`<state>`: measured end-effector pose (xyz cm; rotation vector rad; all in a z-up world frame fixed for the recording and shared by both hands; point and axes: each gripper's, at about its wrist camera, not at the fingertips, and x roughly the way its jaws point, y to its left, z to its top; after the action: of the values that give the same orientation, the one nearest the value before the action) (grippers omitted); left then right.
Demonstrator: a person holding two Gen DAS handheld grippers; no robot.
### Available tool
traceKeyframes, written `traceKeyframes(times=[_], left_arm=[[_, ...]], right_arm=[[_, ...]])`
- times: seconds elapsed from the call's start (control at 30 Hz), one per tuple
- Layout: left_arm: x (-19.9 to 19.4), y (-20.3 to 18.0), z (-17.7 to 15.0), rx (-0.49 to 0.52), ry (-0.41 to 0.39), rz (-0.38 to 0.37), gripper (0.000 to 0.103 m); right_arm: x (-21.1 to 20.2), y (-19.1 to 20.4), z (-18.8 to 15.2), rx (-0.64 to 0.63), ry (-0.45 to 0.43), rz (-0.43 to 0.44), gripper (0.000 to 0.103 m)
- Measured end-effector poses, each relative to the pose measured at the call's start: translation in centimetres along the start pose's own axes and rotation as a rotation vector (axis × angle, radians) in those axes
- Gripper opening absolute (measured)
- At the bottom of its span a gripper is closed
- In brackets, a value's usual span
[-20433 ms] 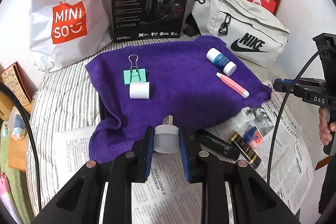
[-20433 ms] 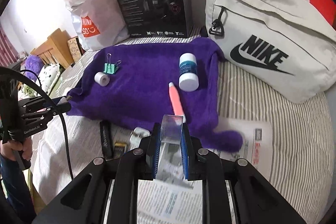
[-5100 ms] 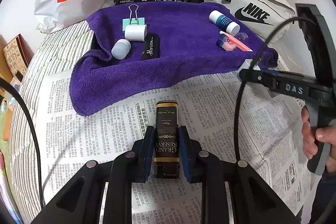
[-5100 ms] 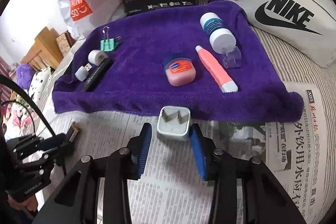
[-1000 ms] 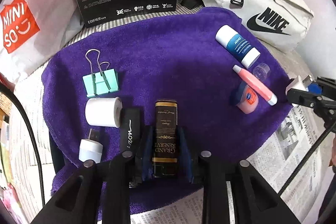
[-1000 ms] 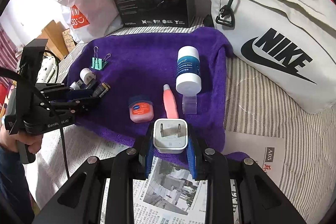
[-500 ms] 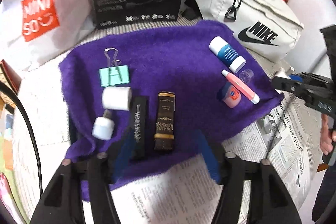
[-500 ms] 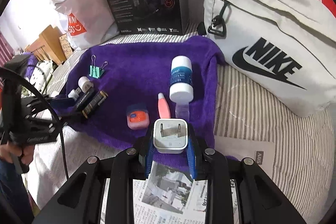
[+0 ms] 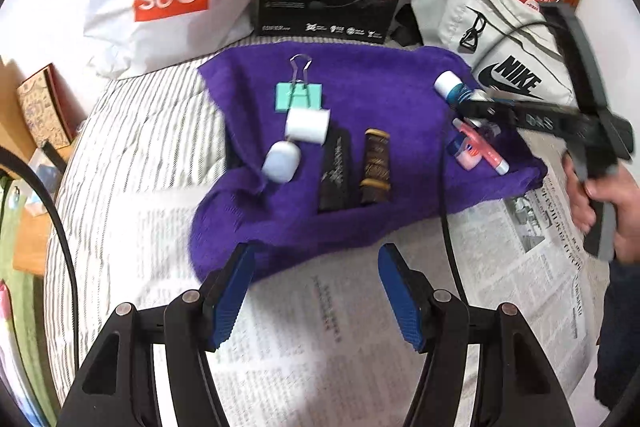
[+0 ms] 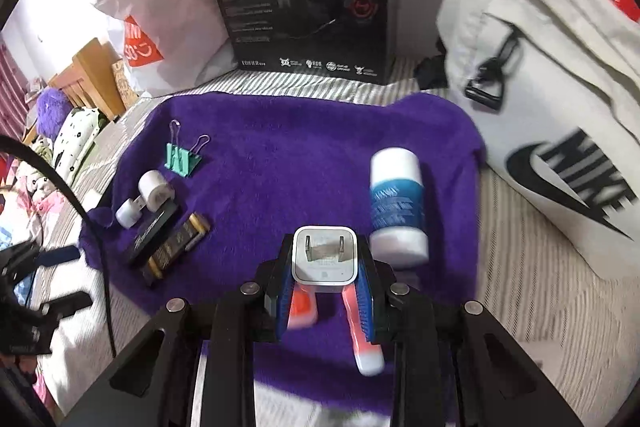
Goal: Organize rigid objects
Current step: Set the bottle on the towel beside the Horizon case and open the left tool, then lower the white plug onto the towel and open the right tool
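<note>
The right gripper [image 10: 325, 285] clamps the white charger [image 10: 324, 254] above the purple towel [image 10: 288, 163] – placing step; next it needs a free spot beside the bottle [image 10: 396, 205] – the left gripper [image 9: 316, 293] hangs open, empty

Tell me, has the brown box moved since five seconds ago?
Yes. The brown box then lay on the newspaper in the left gripper; now it lies on the purple towel, beside the black case. The gripper has just opened, empty.
</note>
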<state>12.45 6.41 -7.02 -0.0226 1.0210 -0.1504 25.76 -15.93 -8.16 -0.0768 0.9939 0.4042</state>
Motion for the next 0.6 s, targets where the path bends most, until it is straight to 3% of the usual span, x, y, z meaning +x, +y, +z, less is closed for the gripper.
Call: traceKeyframes(times=[0.33,0.6], left_arm=[[-0.8,1.7,-1.4,-0.028,-0.015,0.005,0.063],[-0.4,1.2,-2.0,-0.019,0.001,-0.012,0.063]], right_arm=[[4.7,0.2,2.3,-0.003,0.061,-0.043,0.027],[5.2,0.5,2.7,-0.019,0.071,-0.053,0.028]])
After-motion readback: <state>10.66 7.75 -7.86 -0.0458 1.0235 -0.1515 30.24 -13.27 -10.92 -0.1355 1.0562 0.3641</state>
